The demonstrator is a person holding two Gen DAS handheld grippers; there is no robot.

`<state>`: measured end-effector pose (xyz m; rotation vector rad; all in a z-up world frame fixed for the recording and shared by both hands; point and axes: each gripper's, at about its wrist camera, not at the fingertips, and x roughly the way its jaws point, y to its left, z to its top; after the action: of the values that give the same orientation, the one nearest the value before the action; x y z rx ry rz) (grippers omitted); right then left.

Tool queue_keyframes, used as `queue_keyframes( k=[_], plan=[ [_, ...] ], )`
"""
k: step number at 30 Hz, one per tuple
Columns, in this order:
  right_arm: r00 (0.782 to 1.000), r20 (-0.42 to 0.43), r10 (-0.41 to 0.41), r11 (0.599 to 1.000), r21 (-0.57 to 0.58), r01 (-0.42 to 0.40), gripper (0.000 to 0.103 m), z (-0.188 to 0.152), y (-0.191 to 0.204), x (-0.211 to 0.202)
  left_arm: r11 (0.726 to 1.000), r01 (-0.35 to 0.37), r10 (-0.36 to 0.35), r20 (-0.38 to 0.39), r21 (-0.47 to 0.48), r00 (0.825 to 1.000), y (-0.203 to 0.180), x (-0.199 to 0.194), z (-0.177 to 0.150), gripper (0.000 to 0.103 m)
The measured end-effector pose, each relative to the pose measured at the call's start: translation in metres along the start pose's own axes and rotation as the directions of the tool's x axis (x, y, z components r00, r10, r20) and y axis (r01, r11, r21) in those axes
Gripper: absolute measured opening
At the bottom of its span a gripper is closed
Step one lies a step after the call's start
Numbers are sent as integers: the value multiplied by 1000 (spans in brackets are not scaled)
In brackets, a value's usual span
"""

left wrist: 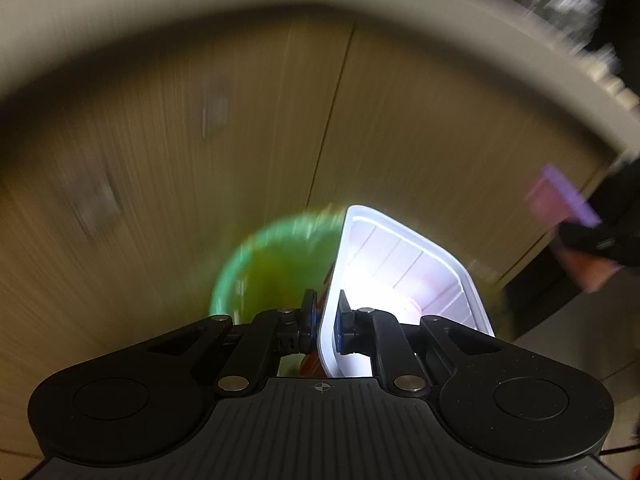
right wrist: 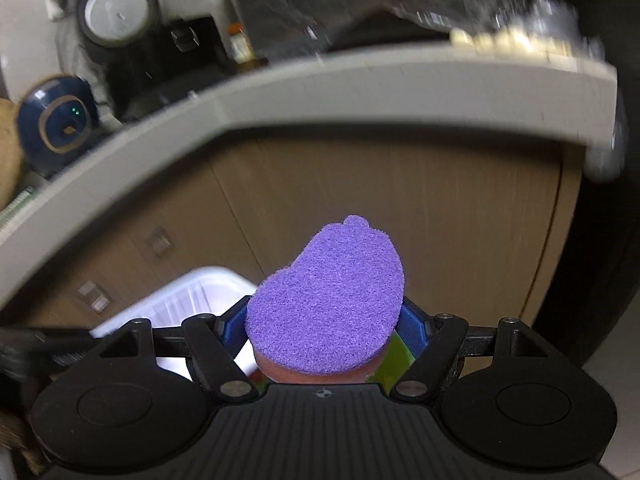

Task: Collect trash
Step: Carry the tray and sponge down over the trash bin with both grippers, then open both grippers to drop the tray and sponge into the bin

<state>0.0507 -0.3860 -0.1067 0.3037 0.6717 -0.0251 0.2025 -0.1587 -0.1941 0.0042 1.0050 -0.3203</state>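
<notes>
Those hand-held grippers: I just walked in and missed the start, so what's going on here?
A person is collecting trash. The left hand-held gripper is shut on the wall of a white plastic tray, above a green bin. The right hand-held gripper clamps a purple-topped sponge. Both are in front of wooden cabinet doors.

The sponge (right wrist: 326, 300) is purple on top with an orange-pink layer beneath. The tray (left wrist: 404, 264) is white and ribbed; the bin (left wrist: 260, 264) behind it looks green, though blurred. The cabinet doors (right wrist: 400, 208) are tan.

Home kitchen; counter edge (right wrist: 360, 80) over wooden cabinet doors (right wrist: 400, 208)
</notes>
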Motion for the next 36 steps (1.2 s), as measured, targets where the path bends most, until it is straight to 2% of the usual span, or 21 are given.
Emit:
queue_keyframes(
  k=[3, 6, 10, 11, 13, 15, 18, 21, 26, 30, 33, 36],
  plan=[
    [999, -50, -8, 1000, -6, 8, 75, -13, -10, 28, 999, -25, 20, -101, -46, 995, 9, 50, -14, 12],
    [995, -98, -31, 999, -8, 31, 75, -27, -17, 53, 997, -52, 42, -167, -58, 985, 11, 91, -20, 12],
    [986, -164, -28, 999, 34, 34, 75, -38, -31, 83, 992, -51, 32, -161, -113, 986, 8, 144, -17, 15],
    [984, -175, -30, 998, 44, 38, 75, -40, -34, 88, 991, -38, 18, -157, -128, 987, 11, 159, -17, 20],
    [980, -194, -38, 997, 59, 51, 75, -43, -38, 97, 986, -26, -4, -179, -166, 984, 18, 186, -22, 28],
    [976, -210, -48, 996, 62, 63, 75, -45, -39, 104, 979, -32, -11, -211, -202, 977, 26, 201, -31, 28],
    [970, -231, -74, 996, 33, 84, 75, -55, -37, 109, 962, -11, -56, -237, -272, 970, 37, 195, -42, 28],
    [961, -259, -101, 995, 0, 104, 75, -65, -30, 120, 955, 38, -96, -185, -294, 978, 41, 167, -42, 28],
    [948, -304, -88, 996, -37, 81, 75, -80, -8, 137, 985, 24, -51, -157, -170, 986, 32, 120, -36, 28],
    [942, -327, -81, 996, -58, 65, 75, -80, 9, 155, 996, 4, -19, -162, -90, 987, 24, 100, -38, 28],
    [943, -321, -83, 995, -82, 59, 75, -74, 20, 161, 997, -20, 10, -154, -68, 988, 27, 82, -44, 27],
    [950, -302, -84, 993, -102, 55, 75, -64, 29, 171, 997, -12, 0, -141, -81, 990, 31, 70, -47, 27]
  ],
)
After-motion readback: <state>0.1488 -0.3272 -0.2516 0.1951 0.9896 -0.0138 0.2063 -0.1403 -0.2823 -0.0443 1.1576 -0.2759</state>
